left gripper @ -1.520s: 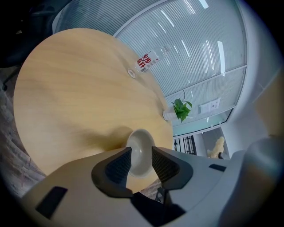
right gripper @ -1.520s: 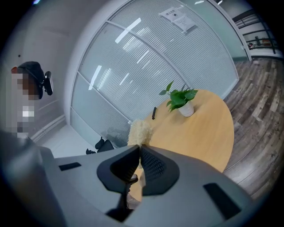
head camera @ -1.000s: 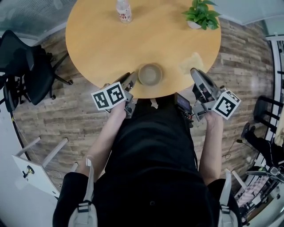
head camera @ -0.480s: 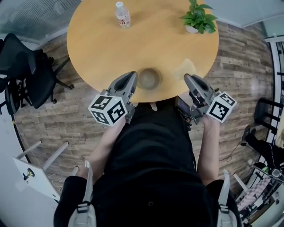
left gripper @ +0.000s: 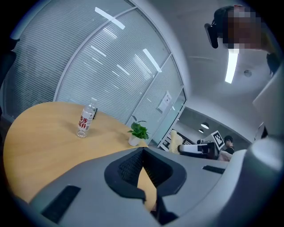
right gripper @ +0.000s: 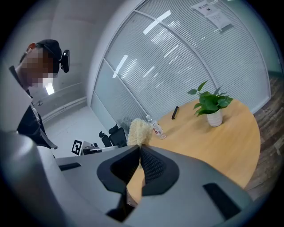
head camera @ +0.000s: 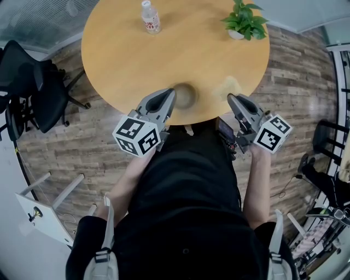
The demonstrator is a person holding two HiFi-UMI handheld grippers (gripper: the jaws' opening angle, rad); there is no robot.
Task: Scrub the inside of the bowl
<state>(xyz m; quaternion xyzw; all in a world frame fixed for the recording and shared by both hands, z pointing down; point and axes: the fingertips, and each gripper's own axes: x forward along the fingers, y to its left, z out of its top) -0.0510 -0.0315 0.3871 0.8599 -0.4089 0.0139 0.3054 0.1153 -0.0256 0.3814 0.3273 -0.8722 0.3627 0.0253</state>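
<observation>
A brown bowl (head camera: pixel 187 96) sits near the front edge of the round wooden table (head camera: pixel 126 60). In the head view its left rim is covered by my left gripper (head camera: pixel 171 93). That gripper is raised above the table, jaws shut with nothing between them (left gripper: pixel 143 150). The bowl does not show in the left gripper view. My right gripper (head camera: pixel 230 97) hovers to the right of the bowl. It is shut on a pale fluffy scrubber (right gripper: pixel 138 131), which stands up just past its tips (head camera: pixel 229 85).
A water bottle (head camera: pixel 150 16) and a potted plant (head camera: pixel 244 21) stand at the table's far side. A small dark flat object (right gripper: pixel 175 112) lies near the bottle. A black office chair (head camera: pixel 33 87) stands on the floor to the left.
My left gripper has risen, rolled and shifted over the bowl's left rim. The right gripper and scrubber have barely moved.
</observation>
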